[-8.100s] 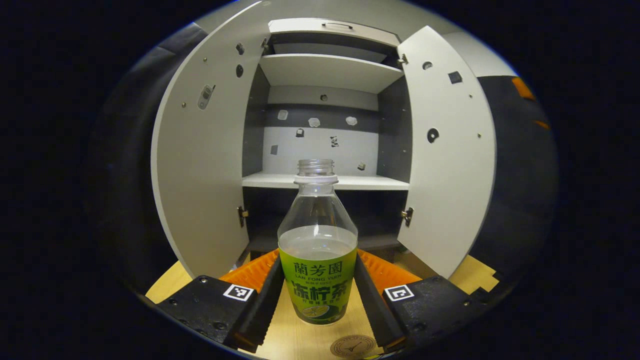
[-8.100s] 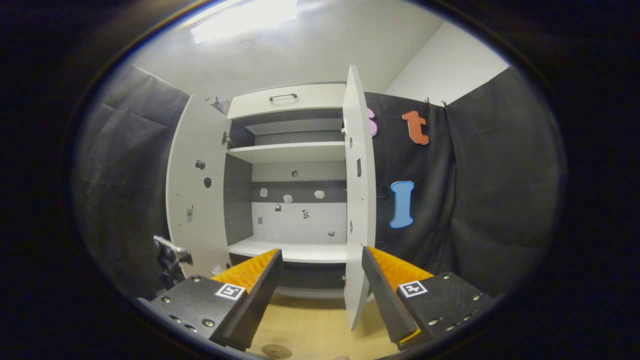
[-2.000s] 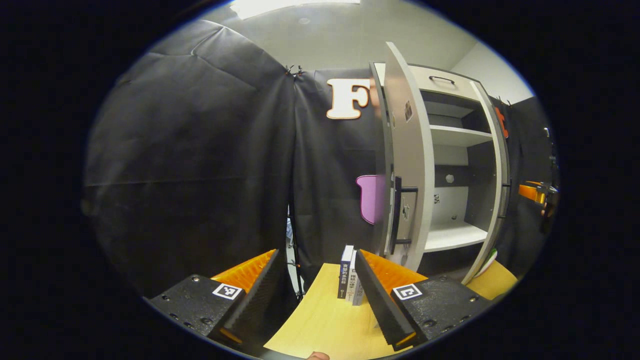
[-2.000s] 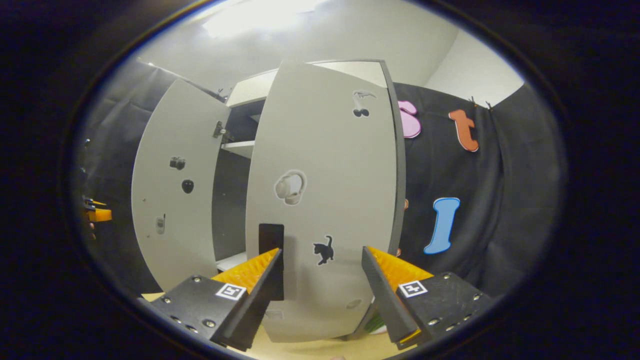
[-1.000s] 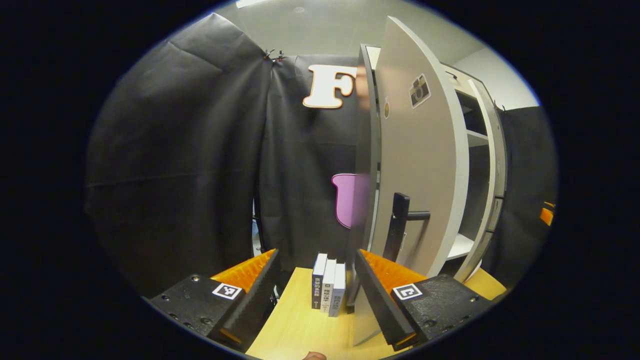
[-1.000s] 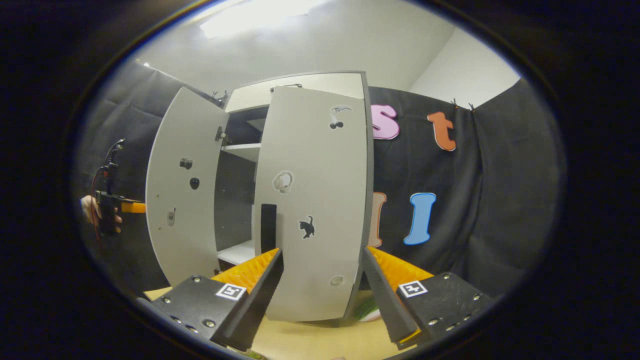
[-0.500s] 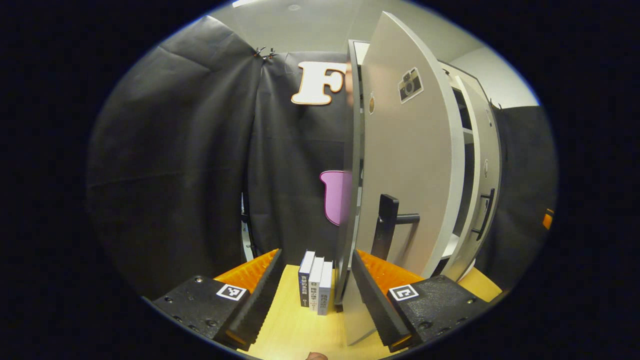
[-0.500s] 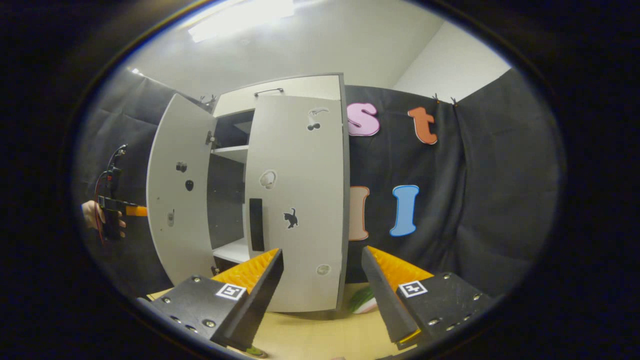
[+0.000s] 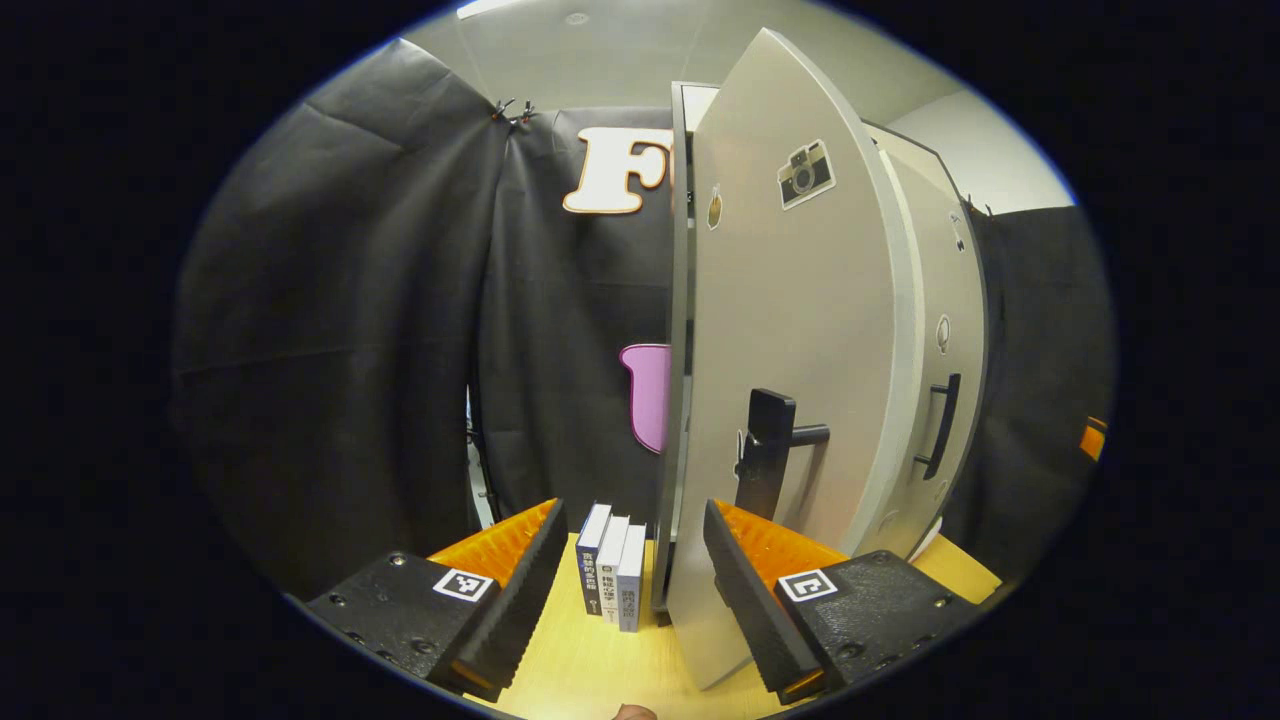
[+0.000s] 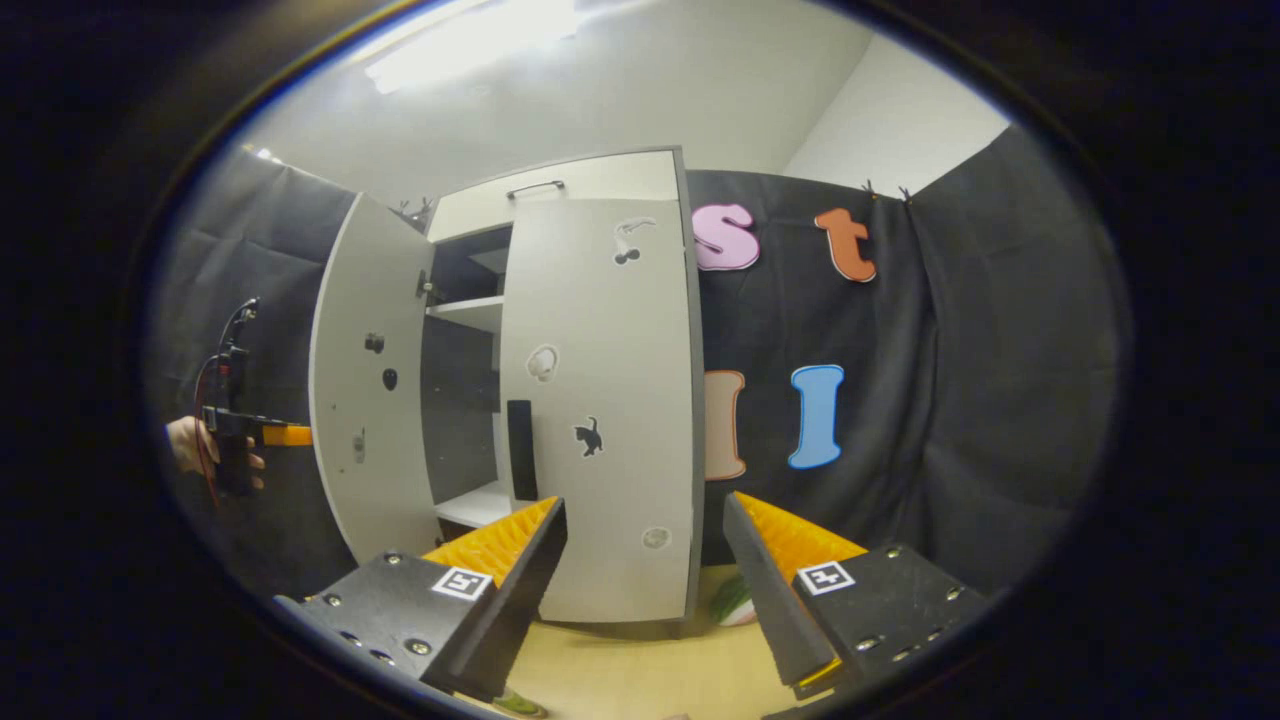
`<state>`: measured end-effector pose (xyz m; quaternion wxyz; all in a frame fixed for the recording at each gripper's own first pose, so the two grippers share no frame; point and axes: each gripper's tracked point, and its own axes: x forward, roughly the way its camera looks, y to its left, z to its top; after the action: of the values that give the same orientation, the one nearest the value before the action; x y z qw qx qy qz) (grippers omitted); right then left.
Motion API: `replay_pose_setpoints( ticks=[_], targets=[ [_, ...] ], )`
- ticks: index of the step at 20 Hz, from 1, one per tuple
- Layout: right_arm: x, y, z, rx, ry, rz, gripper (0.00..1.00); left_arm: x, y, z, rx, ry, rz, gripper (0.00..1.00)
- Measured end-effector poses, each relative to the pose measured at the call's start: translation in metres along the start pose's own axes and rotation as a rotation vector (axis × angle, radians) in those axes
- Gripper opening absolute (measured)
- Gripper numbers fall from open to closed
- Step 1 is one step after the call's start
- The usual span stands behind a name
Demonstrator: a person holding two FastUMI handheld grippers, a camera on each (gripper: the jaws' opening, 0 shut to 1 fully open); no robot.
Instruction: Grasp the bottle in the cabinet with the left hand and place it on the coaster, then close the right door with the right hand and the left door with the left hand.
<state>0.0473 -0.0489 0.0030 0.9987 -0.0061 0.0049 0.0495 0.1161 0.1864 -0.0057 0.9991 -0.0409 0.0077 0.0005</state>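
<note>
In the left gripper view the cabinet's left door [image 9: 800, 320] stands partly open, its outer face and black handle [image 9: 768, 445] toward me. My left gripper [image 9: 625, 590] is open, with the door's free edge between its fingers and the right finger [image 9: 745, 580] low against the outer face. The right door [image 10: 600, 400] lies flush with the cabinet, its handle [image 10: 518, 450] toward the gap. My right gripper [image 10: 645, 590] is open and holds nothing, a little back from that door. The left gripper [image 10: 262, 434] shows behind the left door [image 10: 370, 400], held by a hand [image 10: 185, 445]. A green sliver [image 10: 520, 705] at the bottom edge could be the bottle.
Three books [image 9: 610, 565] stand on the wooden table [image 9: 590, 660] just left of the left door's edge. A green and white object [image 10: 735, 605] lies on the table right of the cabinet. Black cloth walls close in on both sides.
The left door has swung further toward shut with my left gripper following it. The right door has come flush with the cabinet, and my right gripper has drawn back from it.
</note>
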Motion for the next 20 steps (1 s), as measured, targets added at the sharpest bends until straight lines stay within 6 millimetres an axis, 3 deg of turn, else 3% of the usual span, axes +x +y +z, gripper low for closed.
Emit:
replay_pose_setpoints(
  ticks=[4,5,6,7,11,13,14,20],
  targets=[
    [0.003,0.004,-0.007,0.002,0.012,-0.013,0.95,0.003,-0.013,-0.001,-0.005,0.0,-0.013,0.88],
    [0.003,0.006,-0.007,0.004,0.017,-0.006,0.92,0.004,-0.016,-0.001,-0.005,-0.002,-0.016,0.92],
    [0.004,0.006,-0.008,0.001,0.02,-0.006,0.93,0.004,-0.02,0.0,-0.008,-0.003,-0.02,0.85],
    [0.003,0.005,-0.007,-0.005,0.021,-0.01,0.95,0.004,-0.023,-0.002,-0.01,-0.003,-0.026,0.84],
    [0.0,0.001,-0.008,0.003,0.021,-0.023,0.95,0.009,-0.037,-0.001,-0.023,-0.009,-0.051,0.89],
    [-0.001,-0.003,-0.012,0.009,0.027,-0.033,0.95,0.013,-0.052,-0.001,-0.019,-0.005,-0.079,0.85],
    [-0.002,-0.004,-0.014,0.013,0.031,-0.035,0.92,0.015,-0.058,-0.002,-0.016,-0.005,-0.091,0.9],
    [-0.009,-0.021,-0.028,-0.004,0.06,-0.057,0.95,0.027,-0.097,-0.01,-0.052,0.015,-0.173,0.9]
  ],
)
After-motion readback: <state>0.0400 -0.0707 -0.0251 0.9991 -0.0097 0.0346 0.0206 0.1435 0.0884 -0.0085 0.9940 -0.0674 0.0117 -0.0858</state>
